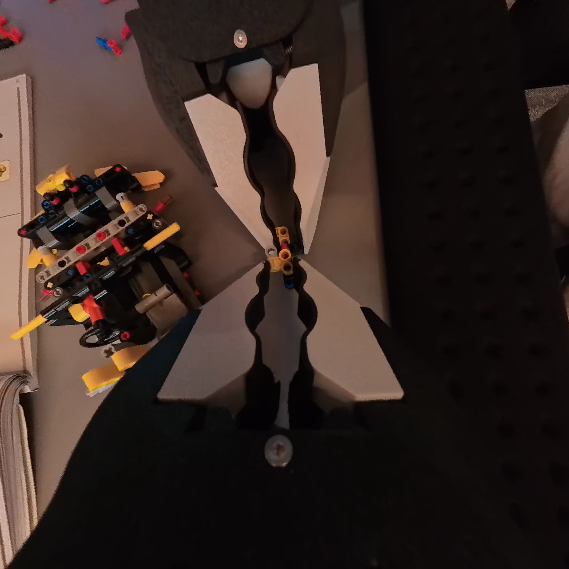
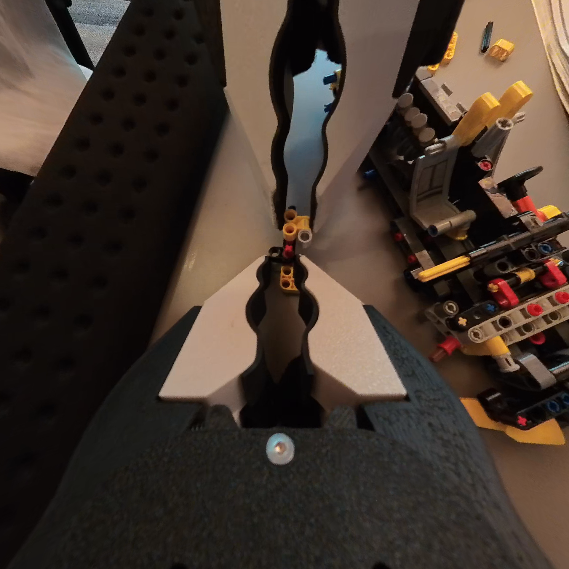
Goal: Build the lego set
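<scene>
My two grippers meet tip to tip above the grey table. My left gripper (image 1: 281,271) is shut on a small yellow connector (image 1: 281,264) with a blue pin under it. It also shows in the right wrist view (image 2: 295,220), where the connector (image 2: 292,228) carries a grey pin. My right gripper (image 2: 283,264) is shut on a small yellow beam piece (image 2: 288,281) with a black part and a red axle (image 2: 288,248) sticking out toward the connector. The two pieces touch or nearly touch. The part-built black, yellow and grey lego vehicle (image 1: 92,261) (image 2: 492,277) lies beside the grippers.
A black perforated board (image 1: 462,277) (image 2: 92,215) runs along the other side of the grippers. Loose red and blue pins (image 1: 110,44) lie far left. A white booklet (image 1: 15,215) and stacked paper (image 1: 12,446) lie beyond the vehicle. Loose yellow pieces (image 2: 502,50) lie at upper right. Left and right tips are no more than a few centimetres apart.
</scene>
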The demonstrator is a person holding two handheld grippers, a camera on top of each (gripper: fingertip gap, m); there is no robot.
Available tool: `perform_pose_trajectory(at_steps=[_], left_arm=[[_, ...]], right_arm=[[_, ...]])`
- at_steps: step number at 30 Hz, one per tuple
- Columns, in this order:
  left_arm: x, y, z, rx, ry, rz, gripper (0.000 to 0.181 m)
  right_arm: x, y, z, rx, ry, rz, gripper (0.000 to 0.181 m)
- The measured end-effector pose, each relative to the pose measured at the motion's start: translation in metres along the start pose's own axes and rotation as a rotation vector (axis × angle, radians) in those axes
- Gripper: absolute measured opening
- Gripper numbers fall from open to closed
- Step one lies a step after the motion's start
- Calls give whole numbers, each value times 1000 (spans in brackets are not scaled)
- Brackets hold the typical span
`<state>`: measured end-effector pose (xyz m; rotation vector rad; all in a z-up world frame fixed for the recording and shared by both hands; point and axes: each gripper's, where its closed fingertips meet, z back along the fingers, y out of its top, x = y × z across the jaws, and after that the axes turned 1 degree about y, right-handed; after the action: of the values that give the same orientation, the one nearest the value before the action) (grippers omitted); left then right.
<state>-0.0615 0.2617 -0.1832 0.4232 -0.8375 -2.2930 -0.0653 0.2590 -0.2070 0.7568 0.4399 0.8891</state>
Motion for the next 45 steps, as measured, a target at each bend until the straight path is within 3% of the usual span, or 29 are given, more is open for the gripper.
perform_pose_trajectory(at_steps=[11, 17, 20, 24, 28, 29, 32, 36, 45], left_arm=[[0, -2, -1, -166, 45, -181, 15], [1, -1, -1, -164, 22, -173, 15], [4, 0, -2, -143, 8, -150, 15], [8, 1, -2, -149, 10, -164, 15], [8, 1, -2, -151, 16, -161, 15], [8, 2, -2, -152, 16, -156, 15], [7, 3, -3, -156, 15, -151, 15], [5, 3, -4, -155, 14, -148, 15], [2, 3, -5, -138, 35, -152, 15]], right_arm=[[0, 0, 0, 0, 0, 1, 15], [-1, 1, 0, 1, -40, 39, 15], [0, 4, 4, 30, -97, 74, 30], [1, 16, 21, 119, -108, 90, 11], [-1, 34, 37, 254, -85, 62, 7], [-8, 37, 33, 259, -56, 70, 4], [-3, 35, 26, 234, -156, 146, 0], [1, 25, 18, 179, -140, 111, 0], [3, 24, 18, 161, -193, 188, 0]])
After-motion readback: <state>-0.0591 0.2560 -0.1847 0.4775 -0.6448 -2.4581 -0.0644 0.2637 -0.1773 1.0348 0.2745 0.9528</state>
